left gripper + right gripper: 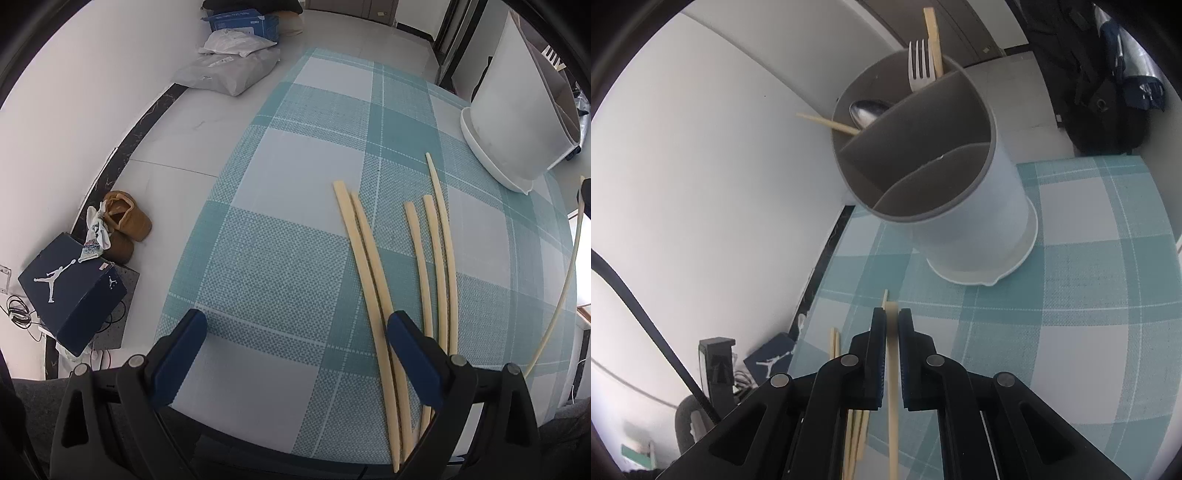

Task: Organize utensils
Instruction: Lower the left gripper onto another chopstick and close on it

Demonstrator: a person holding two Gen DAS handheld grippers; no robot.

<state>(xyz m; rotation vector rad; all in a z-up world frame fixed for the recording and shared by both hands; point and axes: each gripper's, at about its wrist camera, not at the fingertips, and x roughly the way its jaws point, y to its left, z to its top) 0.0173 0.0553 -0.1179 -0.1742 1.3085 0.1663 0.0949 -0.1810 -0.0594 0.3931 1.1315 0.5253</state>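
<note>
**Right gripper pinches one chopstick; five more lie on the checked cloth**

A table covered with a teal-and-white checked woven cloth [280, 236] fills both views. On it, near one corner, stands a tall white cylindrical utensil holder [975, 206] with a grey inner lining split into three compartments, set in a shallow white saucer. Its far compartment holds a silver metal fork [919, 66], a silver spoon [868, 110] and two pale wooden chopsticks; the other two compartments show nothing inside.

The left gripper [295, 328], black with blue pads, hovers over the cloth with its jaws spread wide and nothing between them. Just beside its right finger lie five pale wooden chopsticks [369, 266], roughly parallel, in a pair and a group of three.

The right gripper [892, 325] has its jaws pressed onto a single pale wooden chopstick [892, 387], held lengthwise between the pads and lifted above the cloth, its tip pointing toward the holder.
</note>
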